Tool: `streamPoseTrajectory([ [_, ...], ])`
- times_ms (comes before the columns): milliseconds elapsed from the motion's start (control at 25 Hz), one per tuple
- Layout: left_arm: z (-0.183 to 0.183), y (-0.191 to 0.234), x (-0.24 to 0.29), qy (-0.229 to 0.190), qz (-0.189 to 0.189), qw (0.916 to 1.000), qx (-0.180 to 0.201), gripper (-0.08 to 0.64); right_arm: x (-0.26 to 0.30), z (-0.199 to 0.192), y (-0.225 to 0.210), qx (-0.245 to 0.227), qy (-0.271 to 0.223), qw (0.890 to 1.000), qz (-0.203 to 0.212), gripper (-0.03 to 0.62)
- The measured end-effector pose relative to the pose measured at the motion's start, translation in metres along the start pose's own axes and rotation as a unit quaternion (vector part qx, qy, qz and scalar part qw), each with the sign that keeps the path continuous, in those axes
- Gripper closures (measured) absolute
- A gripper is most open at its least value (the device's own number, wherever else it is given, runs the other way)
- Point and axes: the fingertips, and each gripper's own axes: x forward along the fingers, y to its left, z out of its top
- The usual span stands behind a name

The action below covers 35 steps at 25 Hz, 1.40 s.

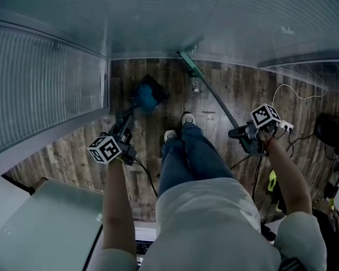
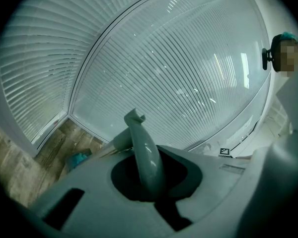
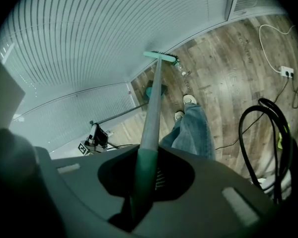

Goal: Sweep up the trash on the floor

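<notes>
Between dustpan [image 1: 148, 97] and broom handle [image 1: 217, 100] stand shoes [image 1: 188, 118] (power strip [image 1: 286, 126] farther right).

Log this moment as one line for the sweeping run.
left gripper shut on dustpan handle | right gripper shut on broom handle | dustpan on floor | broom head near trash

**Plank floor below the blinds**

The wooden floor [image 1: 237, 95] has a teal dustpan [image 1: 150, 95] by the wall. Near it is a green broom head [image 1: 190, 65], with a bit of trash [image 1: 196, 86] just beside it (too small to identify). Two white shoes [image 1: 187, 118] stand mid-floor. At the right, a white cable [image 1: 296, 92] loops to a power strip [image 1: 286, 126].
</notes>
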Motion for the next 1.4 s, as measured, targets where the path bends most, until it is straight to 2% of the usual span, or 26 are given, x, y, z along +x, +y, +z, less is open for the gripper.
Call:
streamPoseTrajectory([
  [280,-0.003,-0.002,0.001,0.004,0.001,1.0000,-0.005,0.557,-0.005,0.021,-0.027,0.007,-0.006,0.999,-0.038,0.546],
  [440,-0.002,-0.004,0.005,0.008,-0.003,0.9999,-0.009,0.556,-0.006,0.040,-0.045,0.028,-0.015,0.997,-0.064,0.546],
  [720,-0.002,-0.003,0.007,0.019,-0.002,0.9998,-0.011,0.557,0.015,0.064,-0.055,0.064,-0.024,0.995,-0.077,0.546],
  [1080,-0.009,-0.001,0.006,0.057,0.003,0.9982,0.015,0.557,0.060,0.074,-0.034,0.107,-0.034,0.993,-0.031,0.545],
  [1400,-0.006,0.001,0.010,0.063,-0.005,0.9979,0.018,0.557,0.088,0.072,-0.003,0.136,-0.038,0.989,0.030,0.545],
])
